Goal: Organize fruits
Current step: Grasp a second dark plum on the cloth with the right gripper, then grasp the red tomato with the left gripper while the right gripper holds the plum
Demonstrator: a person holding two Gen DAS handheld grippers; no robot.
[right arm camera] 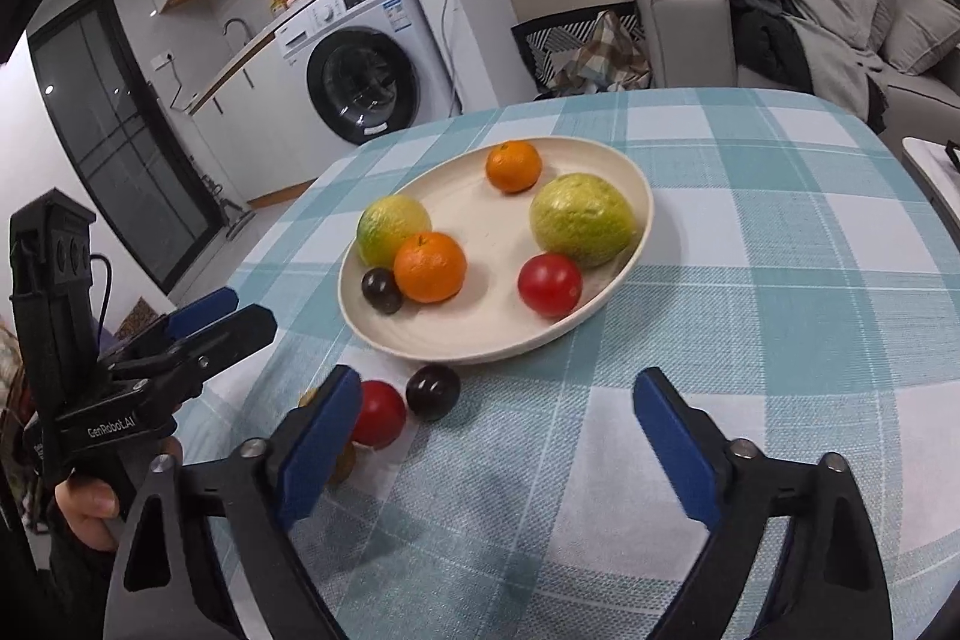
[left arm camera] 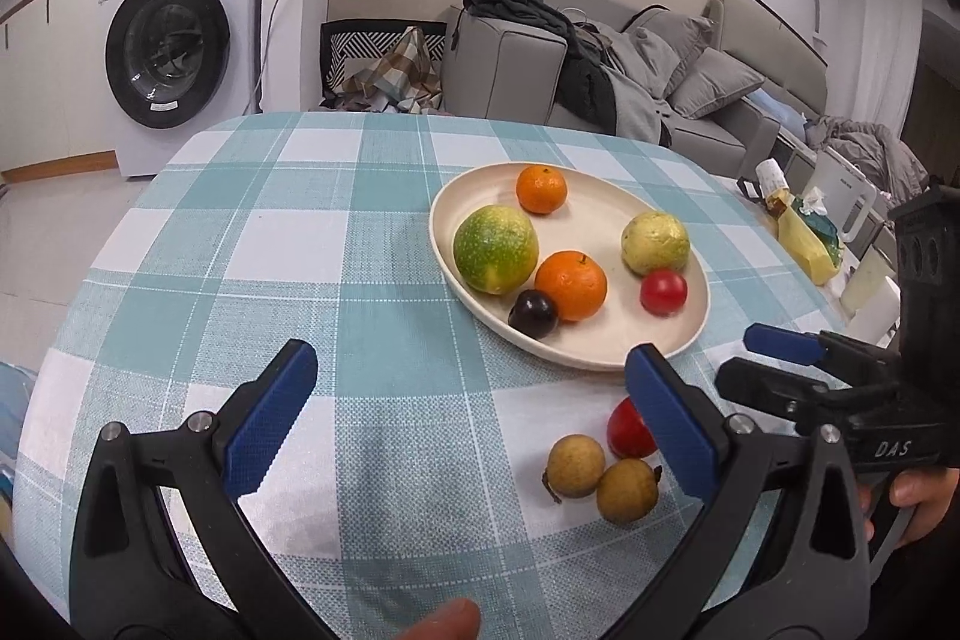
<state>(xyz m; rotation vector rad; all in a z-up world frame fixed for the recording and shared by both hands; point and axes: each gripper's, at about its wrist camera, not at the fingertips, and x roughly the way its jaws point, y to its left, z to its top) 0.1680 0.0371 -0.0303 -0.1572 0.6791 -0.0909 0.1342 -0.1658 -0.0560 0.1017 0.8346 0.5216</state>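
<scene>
Meanwhile both the left gripper (left arm camera: 471,403) and right gripper (right arm camera: 498,430) stand with jaws apart and empty above the teal-and-white checked tablecloth (left arm camera: 336,232), near the oval cream plate (left arm camera: 606,349) of fruit.

"DAS" is printed in white on my right gripper (left arm camera: 780,370) body; "GenRobot.AI" stands on my left gripper (right arm camera: 228,319) body. The washer (left arm camera: 180,40) labels are unreadable.
</scene>
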